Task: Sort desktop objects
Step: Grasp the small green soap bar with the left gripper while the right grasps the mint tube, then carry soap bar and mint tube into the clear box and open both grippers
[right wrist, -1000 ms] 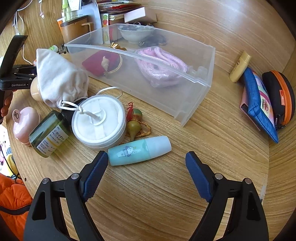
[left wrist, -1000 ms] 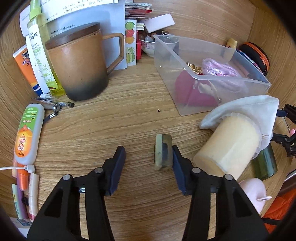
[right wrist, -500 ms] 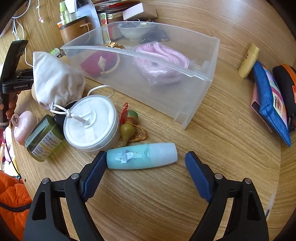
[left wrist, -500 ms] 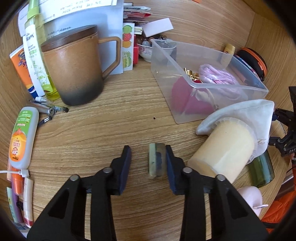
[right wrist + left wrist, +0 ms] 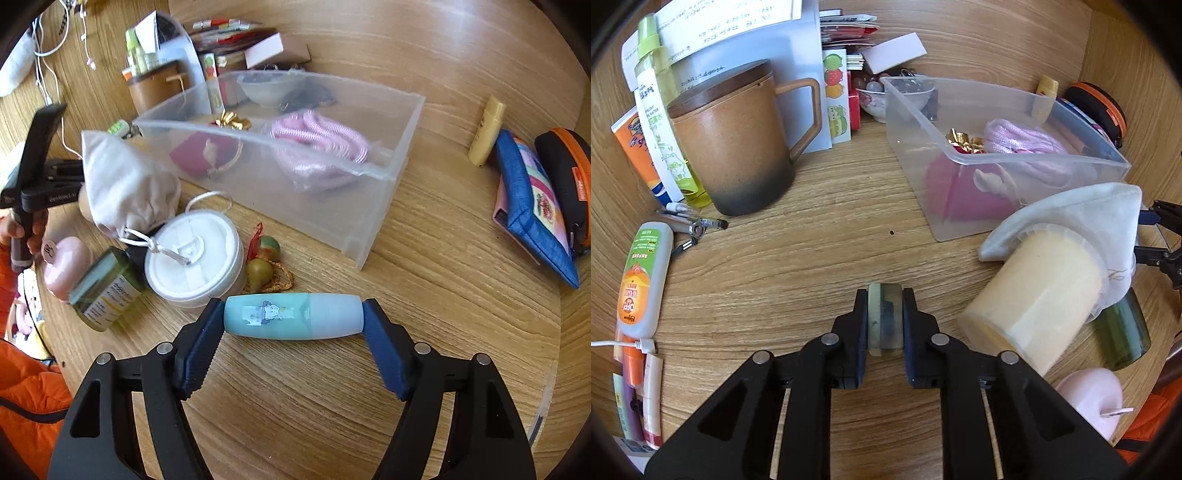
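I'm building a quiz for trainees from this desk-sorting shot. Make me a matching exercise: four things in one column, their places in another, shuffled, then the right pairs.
Things
1. green stone block
2. teal bottle
3. pink cord
4. brown mug

Places
A. inside the clear bin
B. between the right gripper fingers
C. standing beside a yellow-green bottle
D. between the left gripper fingers

Pairs: 1-D, 2-B, 3-A, 4-C

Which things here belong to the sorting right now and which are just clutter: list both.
In hand: left gripper shut on green block; right gripper closed on teal tube; clear bin.

Lying about: brown mug, white jar, blue pouch.
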A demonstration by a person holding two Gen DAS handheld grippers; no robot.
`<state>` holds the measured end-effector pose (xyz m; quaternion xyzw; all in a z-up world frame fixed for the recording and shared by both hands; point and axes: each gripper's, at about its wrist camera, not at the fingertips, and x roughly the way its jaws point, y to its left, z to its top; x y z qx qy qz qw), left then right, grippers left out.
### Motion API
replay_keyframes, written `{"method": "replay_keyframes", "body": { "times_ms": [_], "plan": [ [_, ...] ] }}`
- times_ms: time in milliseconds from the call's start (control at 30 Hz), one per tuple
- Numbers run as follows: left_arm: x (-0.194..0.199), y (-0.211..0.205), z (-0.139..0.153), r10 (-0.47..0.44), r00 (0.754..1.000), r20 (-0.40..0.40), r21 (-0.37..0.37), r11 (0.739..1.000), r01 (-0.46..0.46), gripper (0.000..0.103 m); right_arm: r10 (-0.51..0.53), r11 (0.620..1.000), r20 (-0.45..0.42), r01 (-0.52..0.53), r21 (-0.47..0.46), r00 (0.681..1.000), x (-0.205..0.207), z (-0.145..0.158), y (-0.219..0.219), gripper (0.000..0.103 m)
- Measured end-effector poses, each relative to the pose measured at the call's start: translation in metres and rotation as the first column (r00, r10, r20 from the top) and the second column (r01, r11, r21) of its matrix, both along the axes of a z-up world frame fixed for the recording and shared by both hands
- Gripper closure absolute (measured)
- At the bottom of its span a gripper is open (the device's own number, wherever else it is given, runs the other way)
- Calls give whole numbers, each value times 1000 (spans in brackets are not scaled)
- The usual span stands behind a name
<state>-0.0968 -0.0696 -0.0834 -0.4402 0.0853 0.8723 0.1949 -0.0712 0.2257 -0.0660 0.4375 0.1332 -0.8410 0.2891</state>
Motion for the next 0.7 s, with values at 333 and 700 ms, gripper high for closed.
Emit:
{"method": "replay_keyframes", "body": {
  "times_ms": [333,700],
  "plan": [
    [10,1,34,42,996,-82,77,996,-36,88,-59,996,-48,55,-73,997,-2,31,20,32],
    [11,9,66,72,988,-137,147,988,-52,88,-49,984,-171,17,-180,984,-7,78,17,32]
  ]
}}
